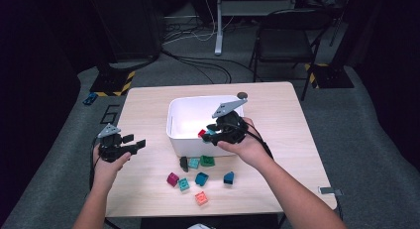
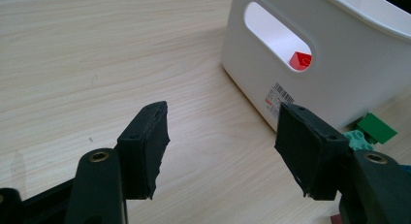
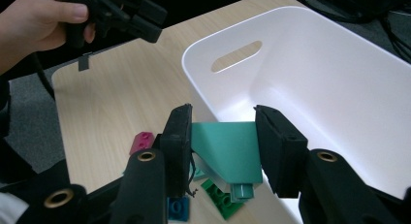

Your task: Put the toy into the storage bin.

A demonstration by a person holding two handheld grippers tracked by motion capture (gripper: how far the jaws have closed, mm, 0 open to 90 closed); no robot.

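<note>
My right gripper (image 1: 210, 132) hovers over the front rim of the white bin (image 1: 171, 120), shut on a teal sloped brick (image 3: 228, 151) that fills the gap between its pads. Inside the bin (image 3: 310, 64) lies a red brick (image 1: 201, 133), which the left gripper view catches through the handle slot as the red brick (image 2: 300, 60). At the table's left side my left gripper (image 1: 134, 141) is held open and empty, jaws pointing toward the bin (image 2: 339, 64). The left gripper (image 2: 223, 110) has only bare table between its pads.
Several loose bricks lie in front of the bin: dark grey (image 1: 183, 163), teal (image 1: 194, 162), green (image 1: 207, 160), magenta (image 1: 172, 179), blue (image 1: 201, 178), dark blue (image 1: 228, 178), salmon (image 1: 201, 198). A folding chair (image 1: 287, 40) and cables stand beyond the table.
</note>
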